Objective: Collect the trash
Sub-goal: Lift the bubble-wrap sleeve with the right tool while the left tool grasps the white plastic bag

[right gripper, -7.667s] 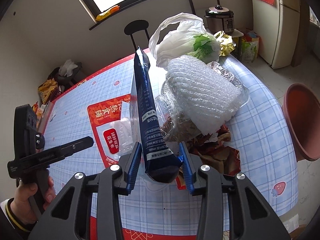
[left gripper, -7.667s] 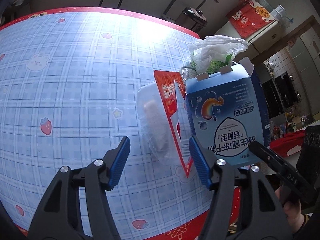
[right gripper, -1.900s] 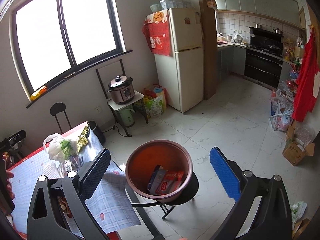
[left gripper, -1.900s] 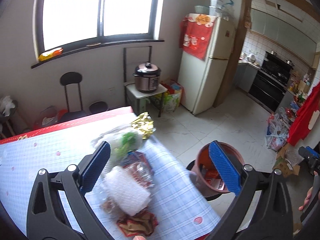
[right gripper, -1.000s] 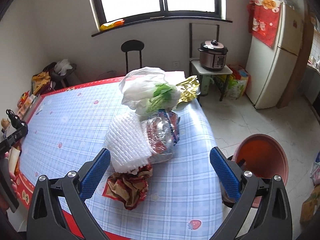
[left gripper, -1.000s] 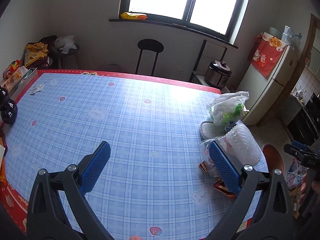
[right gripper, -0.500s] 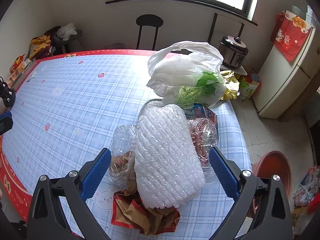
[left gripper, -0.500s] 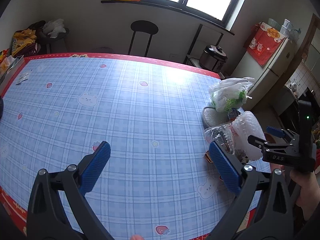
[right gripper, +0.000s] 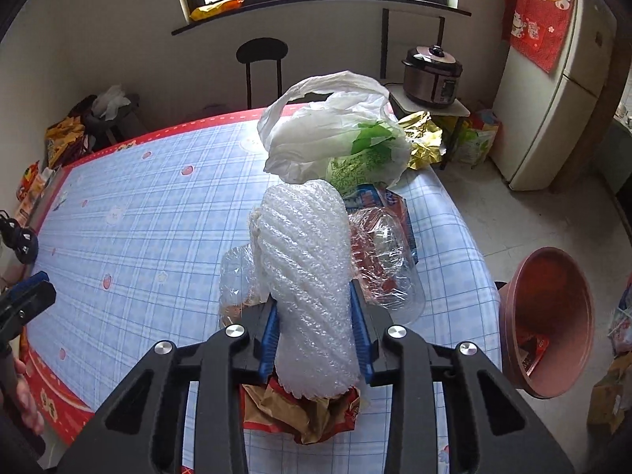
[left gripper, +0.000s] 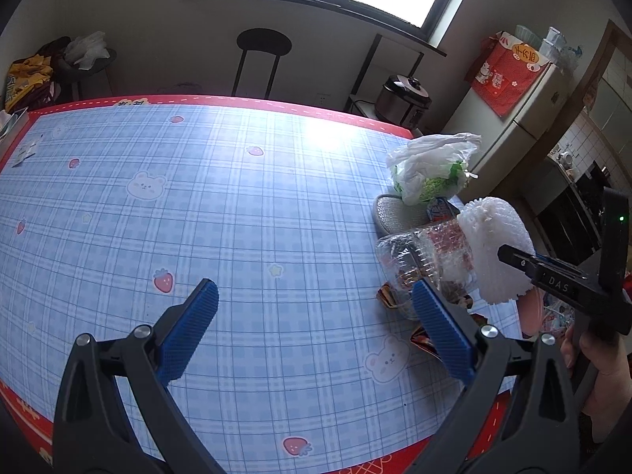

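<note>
A roll of white bubble wrap (right gripper: 308,276) lies on top of the trash pile at the table's right end. My right gripper (right gripper: 314,316) has its jaws closing on it, and both blue pads press its sides. Under and around the roll are a clear plastic container (right gripper: 383,260), a crumpled brown and red wrapper (right gripper: 300,410), a white plastic bag with green print (right gripper: 339,146) and gold foil (right gripper: 422,138). My left gripper (left gripper: 315,292) hangs open over the blue checked tablecloth (left gripper: 197,197), left of the bubble wrap (left gripper: 493,252), with nothing between its fingers.
A reddish-brown bin (right gripper: 553,316) with some packaging inside stands on the floor right of the table. Behind the table are a black chair (right gripper: 262,63), a rice cooker (right gripper: 432,75) on a small stand and a fridge (right gripper: 553,98). Bags pile up at the far left (right gripper: 67,134).
My right gripper has come down over the pile and its wide-open jaws have closed in on the bubble wrap. My left gripper has sunk a little toward the table.
</note>
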`<state>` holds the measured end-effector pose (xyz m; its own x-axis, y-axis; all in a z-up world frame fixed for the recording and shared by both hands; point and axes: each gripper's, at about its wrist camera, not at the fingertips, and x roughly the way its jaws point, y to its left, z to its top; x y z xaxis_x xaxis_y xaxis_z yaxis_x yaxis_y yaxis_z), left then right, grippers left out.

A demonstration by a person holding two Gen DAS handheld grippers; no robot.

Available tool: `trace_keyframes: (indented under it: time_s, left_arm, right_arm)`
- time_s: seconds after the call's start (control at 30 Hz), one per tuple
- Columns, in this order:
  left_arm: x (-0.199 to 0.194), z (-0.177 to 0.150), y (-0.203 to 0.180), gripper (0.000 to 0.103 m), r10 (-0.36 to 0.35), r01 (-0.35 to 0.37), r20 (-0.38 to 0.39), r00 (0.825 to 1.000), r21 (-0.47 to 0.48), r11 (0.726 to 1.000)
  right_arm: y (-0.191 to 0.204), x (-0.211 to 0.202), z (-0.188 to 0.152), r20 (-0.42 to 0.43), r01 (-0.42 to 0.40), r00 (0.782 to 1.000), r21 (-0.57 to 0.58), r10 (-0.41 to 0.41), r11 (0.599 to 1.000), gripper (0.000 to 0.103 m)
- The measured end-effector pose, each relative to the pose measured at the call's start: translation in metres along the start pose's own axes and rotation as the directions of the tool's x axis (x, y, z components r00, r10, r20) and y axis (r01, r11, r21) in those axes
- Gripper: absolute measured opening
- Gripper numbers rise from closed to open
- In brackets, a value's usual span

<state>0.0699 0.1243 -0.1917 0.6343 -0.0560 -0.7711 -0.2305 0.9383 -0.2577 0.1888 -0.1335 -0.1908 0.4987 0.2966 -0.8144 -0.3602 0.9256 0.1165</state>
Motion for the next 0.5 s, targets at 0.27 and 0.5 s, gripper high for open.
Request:
trace_keyframes:
  time_s: [0.27,0.5]
  left_arm:
    - [0.016,-0.013,-0.057,0.086,-0.087,0.096,-0.092,0.992,0.094,0.991]
    - [0.060,-0.047,-0.109,0.078,-0.149,0.191,-0.275,0.950,0.132,0.973]
  right_arm:
    - [-0.039,-0.049,-0.018,0.127,0.009,0.992,0.088,-0.020,0.996,0.030]
    - [-0.085,-0.078,-0.040,0.178,0.017,0.983,0.184,-0.050,0.983,0.030]
